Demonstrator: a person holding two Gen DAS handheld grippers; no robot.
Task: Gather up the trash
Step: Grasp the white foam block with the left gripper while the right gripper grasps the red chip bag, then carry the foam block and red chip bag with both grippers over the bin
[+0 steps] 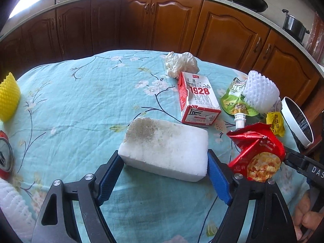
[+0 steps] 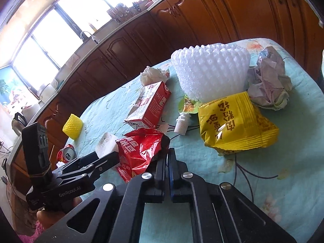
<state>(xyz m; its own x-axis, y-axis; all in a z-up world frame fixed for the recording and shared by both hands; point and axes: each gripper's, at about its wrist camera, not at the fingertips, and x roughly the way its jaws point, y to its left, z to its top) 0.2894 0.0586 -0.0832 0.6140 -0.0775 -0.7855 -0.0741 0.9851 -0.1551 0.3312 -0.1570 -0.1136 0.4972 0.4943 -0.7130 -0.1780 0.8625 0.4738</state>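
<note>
My left gripper is shut on a white foam block with a dirty grey patch, its blue pads pressed against both ends, on the blue floral tablecloth. My right gripper is shut on a red snack bag, which also shows in the left wrist view. A red and white milk carton, a green spouted pouch, a white foam net, a yellow packet and crumpled tissue lie close by.
A yellow foam net and a crushed red can lie at the table's left. Crumpled paper lies at the far right. A white bin with a black liner stands off the right edge. Wooden cabinets run behind.
</note>
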